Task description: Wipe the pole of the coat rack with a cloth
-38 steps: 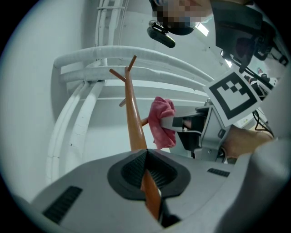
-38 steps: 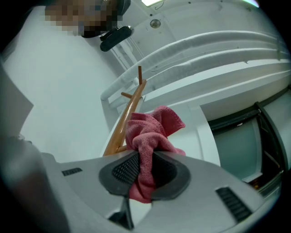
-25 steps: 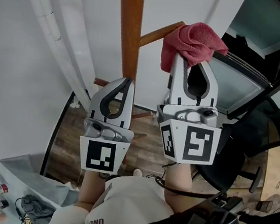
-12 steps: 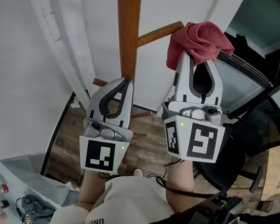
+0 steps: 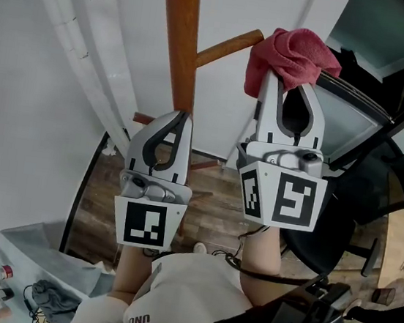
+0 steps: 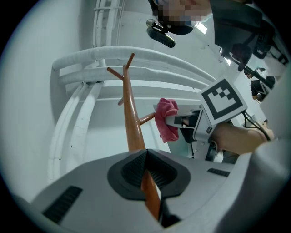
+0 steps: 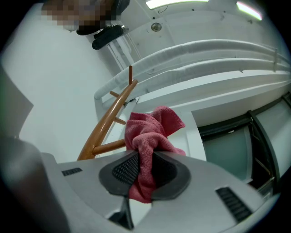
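Gripping the red cloth (image 5: 294, 52) between its jaws, the right tool (image 5: 291, 82) holds it just right of the wooden pole (image 5: 179, 36), near a side peg (image 5: 228, 47). The left tool (image 5: 184, 117) clamps the pole lower down.

The glossy, round brown wooden pole (image 5: 179, 43) of the coat rack stands upright, nipped low down between the left gripper's (image 5: 182, 117) jaws. The crumpled pink-red terry cloth (image 5: 293, 55) hangs bunched from the right gripper's (image 5: 287, 83) closed jaws, beside a slanting peg (image 5: 228, 48) and apart from the pole.
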`<state>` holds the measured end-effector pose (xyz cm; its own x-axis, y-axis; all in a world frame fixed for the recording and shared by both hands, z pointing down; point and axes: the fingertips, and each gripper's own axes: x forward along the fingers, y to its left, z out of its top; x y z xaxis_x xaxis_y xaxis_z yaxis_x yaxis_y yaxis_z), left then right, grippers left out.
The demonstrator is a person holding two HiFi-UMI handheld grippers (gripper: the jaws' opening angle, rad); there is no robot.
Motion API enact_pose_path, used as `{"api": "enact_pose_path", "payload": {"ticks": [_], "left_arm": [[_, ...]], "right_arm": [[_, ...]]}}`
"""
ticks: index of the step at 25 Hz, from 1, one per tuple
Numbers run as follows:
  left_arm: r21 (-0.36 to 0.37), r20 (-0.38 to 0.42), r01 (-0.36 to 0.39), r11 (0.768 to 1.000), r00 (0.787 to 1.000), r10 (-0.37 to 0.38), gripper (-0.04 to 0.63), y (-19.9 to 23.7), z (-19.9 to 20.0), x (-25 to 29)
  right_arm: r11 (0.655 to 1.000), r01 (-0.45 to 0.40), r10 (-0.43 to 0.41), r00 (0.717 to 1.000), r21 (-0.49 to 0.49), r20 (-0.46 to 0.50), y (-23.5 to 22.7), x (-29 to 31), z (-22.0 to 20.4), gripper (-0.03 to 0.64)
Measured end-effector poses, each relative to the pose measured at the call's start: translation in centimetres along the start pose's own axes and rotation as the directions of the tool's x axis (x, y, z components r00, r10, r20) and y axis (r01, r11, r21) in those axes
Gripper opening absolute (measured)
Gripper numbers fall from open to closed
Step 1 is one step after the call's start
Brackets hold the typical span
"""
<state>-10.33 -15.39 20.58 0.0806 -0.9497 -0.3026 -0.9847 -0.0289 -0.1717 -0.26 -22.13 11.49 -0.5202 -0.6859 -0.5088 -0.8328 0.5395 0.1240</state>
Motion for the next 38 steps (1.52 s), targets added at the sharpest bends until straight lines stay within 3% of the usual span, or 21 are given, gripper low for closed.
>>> {"api": "enact_pose_path", "payload": {"ticks": [22, 26, 30, 38], "left_arm": [[0.001, 0.002, 0.000, 1.000, 1.000, 0.000, 0.015, 0.0, 0.1, -0.6], [-0.007, 0.036, -0.046, 0.999, 0.998, 0.046, 0.015, 1.2, 0.6, -1.2], [-0.007, 0.011, -0.073, 0.997, 0.997, 0.073, 0.015, 2.0, 0.2, -1.2], [-0.028, -0.034, -0.056, 0.998, 0.998, 0.055, 0.015, 2.4, -0.9, -1.0]], "right_arm": [[0.999, 0.054, -0.054, 0.997, 0.008, -0.056, -1.6, -1.4, -1.7, 0.071], [0.998, 0.053, -0.051, 0.995, 0.016, -0.083, -1.4, -1.7, -2.6, 0.071], [0.998, 0.050, -0.046, 0.993, 0.033, -0.111, -1.1, -2.2, -3.5, 0.071], [0.998, 0.018, -0.005, 0.974, 0.055, -0.228, 0.1, -4.1, -7.3, 0.071]]}}
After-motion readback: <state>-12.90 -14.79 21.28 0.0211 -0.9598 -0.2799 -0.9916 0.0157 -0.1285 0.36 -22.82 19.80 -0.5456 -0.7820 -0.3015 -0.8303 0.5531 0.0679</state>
